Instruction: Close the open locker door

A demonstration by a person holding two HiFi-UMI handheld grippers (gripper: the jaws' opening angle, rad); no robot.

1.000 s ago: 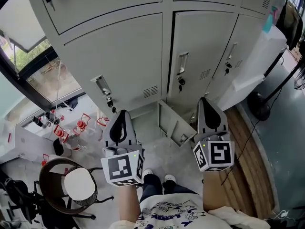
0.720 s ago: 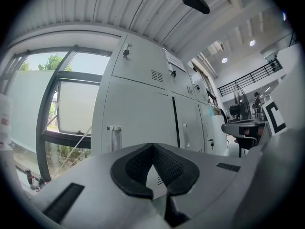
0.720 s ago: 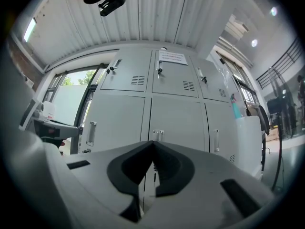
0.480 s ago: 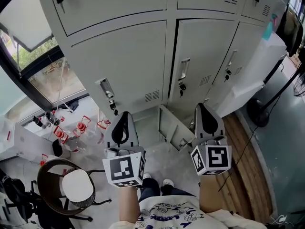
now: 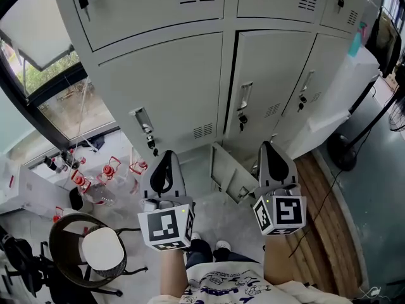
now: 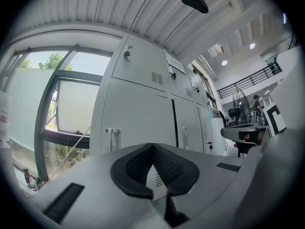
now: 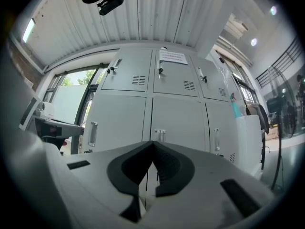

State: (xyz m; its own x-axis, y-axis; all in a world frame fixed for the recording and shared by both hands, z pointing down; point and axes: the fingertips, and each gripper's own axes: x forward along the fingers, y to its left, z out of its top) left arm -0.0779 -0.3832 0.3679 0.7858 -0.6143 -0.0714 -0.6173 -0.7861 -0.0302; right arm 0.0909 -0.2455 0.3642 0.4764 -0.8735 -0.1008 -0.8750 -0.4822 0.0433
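Both sets of jaws are closed on nothing. The open door (image 5: 229, 168) hangs low at the foot of the lockers (image 5: 164, 87), swung out toward you, just left of your right gripper (image 5: 269, 147) and farther from the left gripper (image 5: 166, 156).

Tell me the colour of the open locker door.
The open locker door is light grey; the head view shows it best.

Bright daylight, fisheye-warped edges, dark vignetted corners
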